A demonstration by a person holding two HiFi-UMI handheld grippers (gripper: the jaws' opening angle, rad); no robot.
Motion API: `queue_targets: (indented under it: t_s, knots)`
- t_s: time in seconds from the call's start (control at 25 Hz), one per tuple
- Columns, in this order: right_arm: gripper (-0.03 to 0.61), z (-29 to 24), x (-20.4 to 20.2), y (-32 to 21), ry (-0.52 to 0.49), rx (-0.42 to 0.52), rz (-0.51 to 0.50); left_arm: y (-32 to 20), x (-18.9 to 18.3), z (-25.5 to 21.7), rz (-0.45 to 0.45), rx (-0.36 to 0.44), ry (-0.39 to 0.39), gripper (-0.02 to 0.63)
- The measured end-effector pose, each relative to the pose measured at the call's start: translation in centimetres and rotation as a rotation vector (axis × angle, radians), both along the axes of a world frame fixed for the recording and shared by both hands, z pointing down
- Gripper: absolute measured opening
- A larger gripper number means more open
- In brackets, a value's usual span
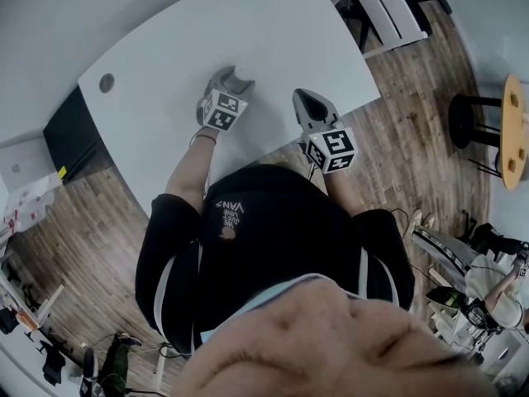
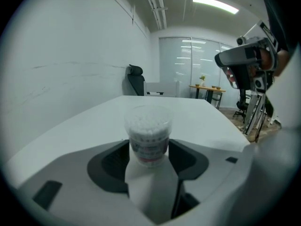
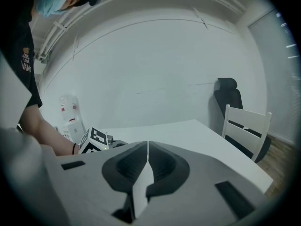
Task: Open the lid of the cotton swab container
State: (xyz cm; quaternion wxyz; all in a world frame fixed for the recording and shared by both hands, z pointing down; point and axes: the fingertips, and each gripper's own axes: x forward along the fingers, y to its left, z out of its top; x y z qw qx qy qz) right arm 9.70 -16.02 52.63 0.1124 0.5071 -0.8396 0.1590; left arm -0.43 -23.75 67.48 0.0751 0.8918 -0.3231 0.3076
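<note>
The small clear plastic cotton swab container [image 2: 148, 134] stands upright on the white surface [image 2: 202, 114], well in from its far edge. It is packed nearly full of white cotton swabs [image 2: 148, 121], and its clear lid [image 2: 147, 110] is still on. It looks light and thin-walled, probably slick and easy to tip or dent, so the body is best held low at the label band while the lid rim is pulled. The left gripper [image 1: 234, 77] has its jaws spread wide on either side of it, not visibly squeezing. The right gripper [image 3: 147, 149] is near the surface's front edge, its jaws closed together with nothing between them.
</note>
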Motion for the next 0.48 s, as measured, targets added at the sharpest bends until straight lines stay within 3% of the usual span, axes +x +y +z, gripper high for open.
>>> queue_targets:
  t_s: [0.48]
  knots:
    - [0.014, -0.27, -0.53, 0.16, 0.003, -0.001, -0.009, 0.02, -0.28, -0.43, 0.002, -0.012, 0.007, 0.25]
